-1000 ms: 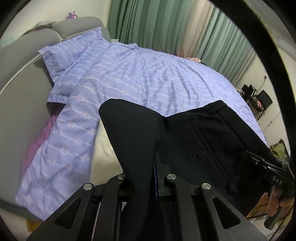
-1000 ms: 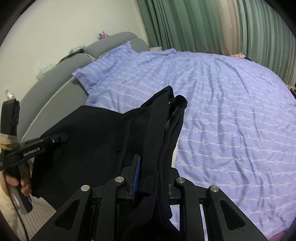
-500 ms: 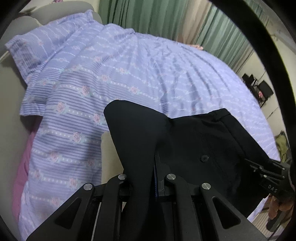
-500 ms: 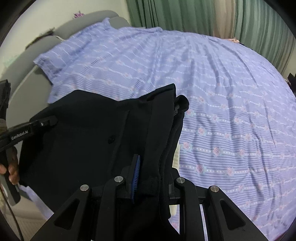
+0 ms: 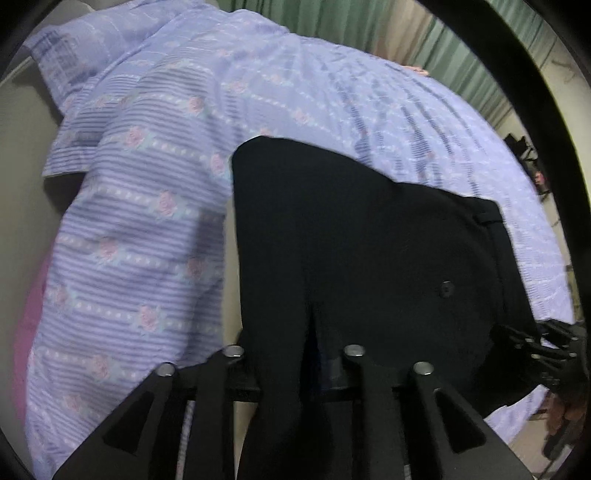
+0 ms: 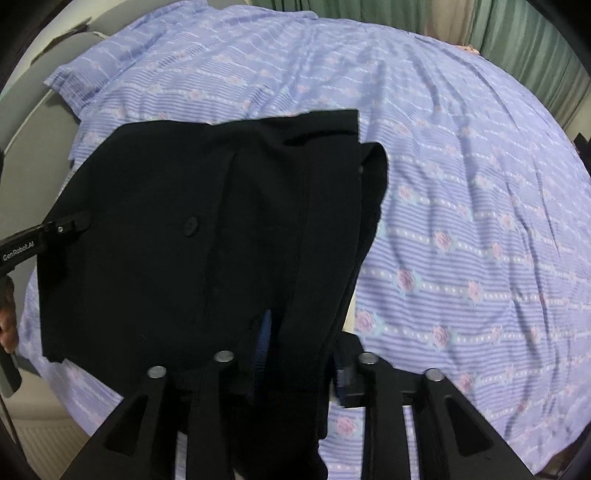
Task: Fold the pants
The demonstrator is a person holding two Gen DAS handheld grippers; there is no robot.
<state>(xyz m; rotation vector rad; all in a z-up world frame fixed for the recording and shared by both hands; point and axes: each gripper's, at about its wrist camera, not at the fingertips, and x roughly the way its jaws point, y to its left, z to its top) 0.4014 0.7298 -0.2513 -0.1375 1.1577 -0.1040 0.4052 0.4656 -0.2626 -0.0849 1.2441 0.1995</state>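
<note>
Black pants (image 5: 369,240) lie folded on the purple flowered bedsheet (image 5: 147,184), waistband to the right with a button (image 5: 446,288) showing. My left gripper (image 5: 295,343) is at their near left edge; its jaws are opening, with a strip of black cloth still between them and no longer pinched. In the right wrist view the pants (image 6: 166,221) spread left of centre. My right gripper (image 6: 303,350) is at the waistband end; its jaws are opening too, and cloth hangs loose between the blue pads (image 6: 264,332). Each view shows the other gripper at the pants' far edge (image 6: 55,229) (image 5: 543,350).
The bedsheet (image 6: 480,221) stretches far to the right and back. A matching pillow (image 6: 129,66) lies against the grey headboard (image 5: 22,129). Green curtains (image 6: 517,33) hang behind the bed. A pink cloth (image 5: 29,332) shows at the bed's left side.
Both grippers have come down toward the bed with the pants, which now rest flat on the sheet. Both pairs of jaws have widened and let go of the cloth.
</note>
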